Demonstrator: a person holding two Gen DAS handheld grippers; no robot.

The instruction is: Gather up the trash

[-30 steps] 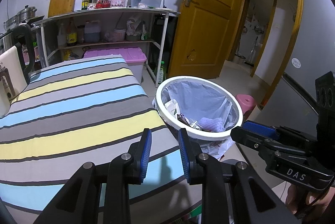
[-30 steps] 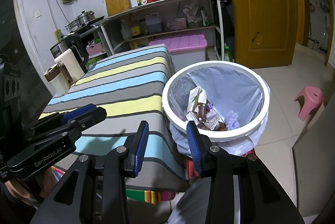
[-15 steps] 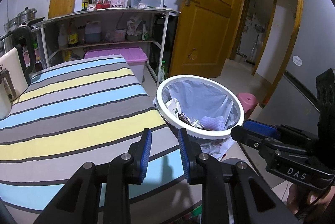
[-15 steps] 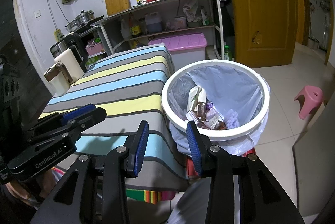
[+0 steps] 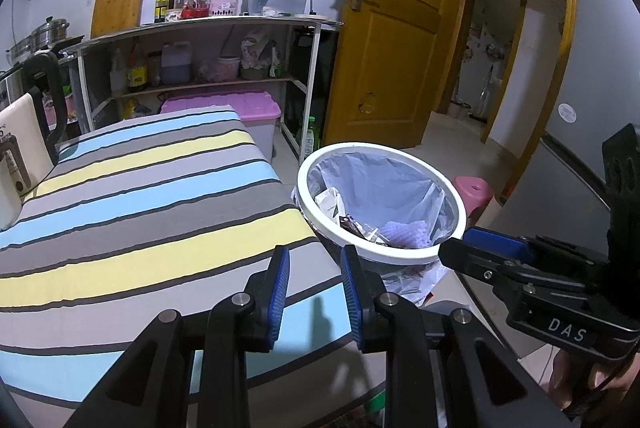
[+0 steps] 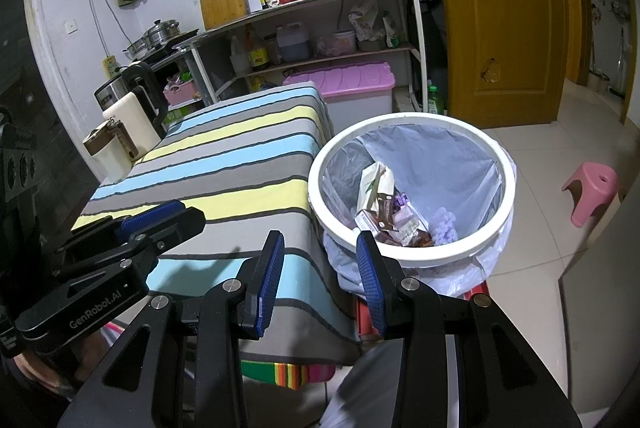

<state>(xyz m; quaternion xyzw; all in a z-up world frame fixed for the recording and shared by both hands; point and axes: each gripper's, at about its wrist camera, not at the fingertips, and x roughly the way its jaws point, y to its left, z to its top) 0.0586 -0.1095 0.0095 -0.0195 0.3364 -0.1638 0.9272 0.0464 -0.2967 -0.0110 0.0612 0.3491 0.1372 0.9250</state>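
Note:
A white-rimmed trash bin with a pale blue liner stands at the right end of the striped table. Inside lie cartons, wrappers and a purple foam net. My left gripper is open and empty over the table's near right corner. My right gripper is open and empty, low between the table edge and the bin. Each gripper shows in the other's view, the right one and the left one.
A kettle and a cream box stand at the table's far left. A shelf with bottles, a pink-lidded storage box, a wooden door and a pink stool lie beyond. A red item sits under the bin.
Almost nothing has moved. Both grippers stay open and hold their place; the view drifts only slightly.

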